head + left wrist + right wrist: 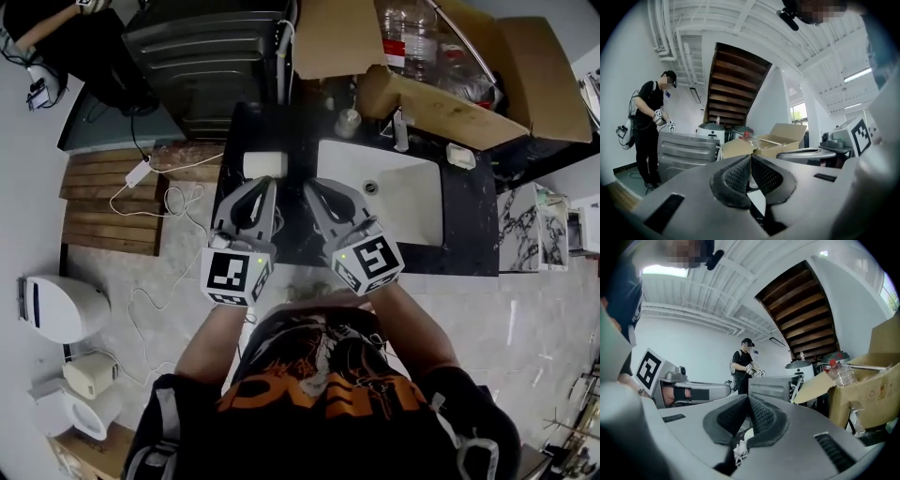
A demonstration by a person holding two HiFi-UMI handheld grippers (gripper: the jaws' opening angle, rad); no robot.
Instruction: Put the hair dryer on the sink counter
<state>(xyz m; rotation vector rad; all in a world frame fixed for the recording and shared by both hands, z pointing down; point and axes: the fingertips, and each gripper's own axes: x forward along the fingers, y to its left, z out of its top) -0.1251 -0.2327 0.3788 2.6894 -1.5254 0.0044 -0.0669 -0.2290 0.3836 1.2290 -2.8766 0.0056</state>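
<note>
- Head view is showing both grippers hanging side by side over the front of the black stone sink worktop (469, 234), tips pointing away from the person.
- Left gripper (270, 186) is sitting fully shut, mesh pads meeting at the tip, nothing between them; its own view is confirming that.
- Right gripper (309, 186) is reading the same in its own view: pads together, empty.
- White rounded boxy object (264, 165) is lying on the worktop just beyond the left gripper's tips, apart from them. I'm taking it for the hair dryer, but the shape is too small to confirm.
- It is resting on the dry stretch left of the white sink basin (403, 202), probably to keep it off the wet side.
- Thin white power cord (173, 202) is trailing across the floor at left; I'm not seeing what it is plugged into.
- Judgement: placement is looking done, with the shut, empty grippers idling close together.
</note>
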